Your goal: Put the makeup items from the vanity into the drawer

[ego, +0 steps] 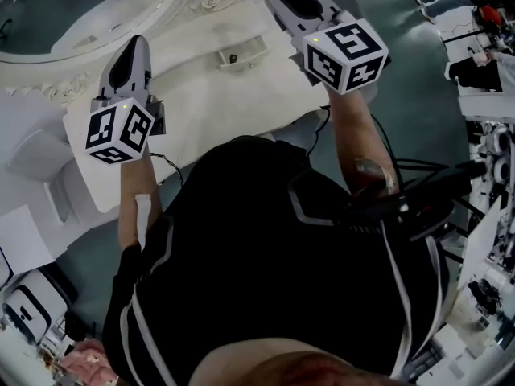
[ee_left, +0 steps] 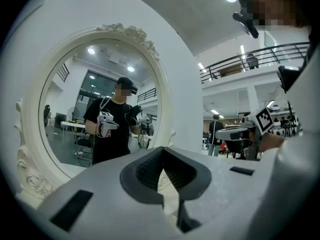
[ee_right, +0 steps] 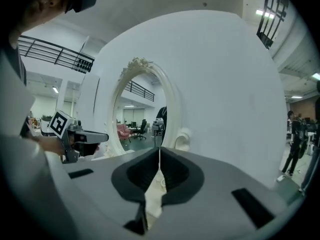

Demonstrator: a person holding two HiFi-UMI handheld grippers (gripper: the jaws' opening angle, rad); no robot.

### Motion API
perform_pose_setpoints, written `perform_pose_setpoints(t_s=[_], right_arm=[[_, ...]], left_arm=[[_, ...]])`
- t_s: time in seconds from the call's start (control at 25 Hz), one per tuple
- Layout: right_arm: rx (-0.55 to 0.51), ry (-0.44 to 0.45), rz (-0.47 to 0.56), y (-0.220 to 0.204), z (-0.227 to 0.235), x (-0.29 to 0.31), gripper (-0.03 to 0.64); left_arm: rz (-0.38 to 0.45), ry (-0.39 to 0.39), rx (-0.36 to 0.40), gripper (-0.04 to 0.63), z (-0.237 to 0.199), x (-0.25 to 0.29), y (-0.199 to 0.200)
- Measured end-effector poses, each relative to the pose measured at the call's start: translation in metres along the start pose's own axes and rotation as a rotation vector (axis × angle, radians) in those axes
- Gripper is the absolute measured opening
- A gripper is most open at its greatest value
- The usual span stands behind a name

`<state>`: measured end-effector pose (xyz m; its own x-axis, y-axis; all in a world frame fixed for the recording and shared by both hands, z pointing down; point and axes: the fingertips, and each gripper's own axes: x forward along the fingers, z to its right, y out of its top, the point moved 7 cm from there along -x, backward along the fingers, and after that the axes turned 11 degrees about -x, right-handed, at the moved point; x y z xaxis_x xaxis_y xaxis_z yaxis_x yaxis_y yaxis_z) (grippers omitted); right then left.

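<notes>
The left claw [ee_left: 161, 151] is closed, its dark ribbed pads meeting at the tips with nothing between them. The right claw [ee_right: 160, 150] is closed in the same way and also empty. The person holds both raised and about level in front of the vanity [ego: 217, 107], the left one toward the oval mirror [ee_left: 95, 99] and the right one farther along the white top.

The only container in sight is a small drawer [ego: 241, 52], visible in the head view alone. It sits in the raised back part of the vanity, between the two claws, and shows a white front with a dark knob. The camera looks down on it from above, so its inside is hidden. Whether any makeup lies in it cannot be told, and no makeup item can be made out on the bare white top around it.

The left gripper view faces the mirror squarely. The glass reflects the person in dark clothes holding both claws, and the right claw shows at that view's right edge. The right gripper view sees the mirror's carved frame only at a slant, with the left claw at its left. It also shows a bystander [ee_right: 294, 139] standing far off on the right.
</notes>
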<state>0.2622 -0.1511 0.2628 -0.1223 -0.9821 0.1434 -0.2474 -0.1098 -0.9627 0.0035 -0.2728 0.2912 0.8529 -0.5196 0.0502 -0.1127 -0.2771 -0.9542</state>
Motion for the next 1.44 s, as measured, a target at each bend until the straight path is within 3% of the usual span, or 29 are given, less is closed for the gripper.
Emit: perform_pose_setpoints(t_s=[0.52, 0.72, 1.44], right_arm=[[-0.006, -0.140, 0.000, 0.001, 0.018, -0.020, 0.003], [0.003, -0.138, 0.003, 0.000, 0.020, -0.018, 0.003], [-0.002, -0.128, -0.002, -0.002, 0.026, -0.009, 0.005]], left_arm=[[0.008, 0.026, 0.037, 0.003, 0.012, 0.005, 0.005], [0.009, 0.031, 0.084, 0.003, 0.017, 0.007, 0.005], [0.022, 0.084, 0.090, 0.003, 0.015, 0.010, 0.005]])
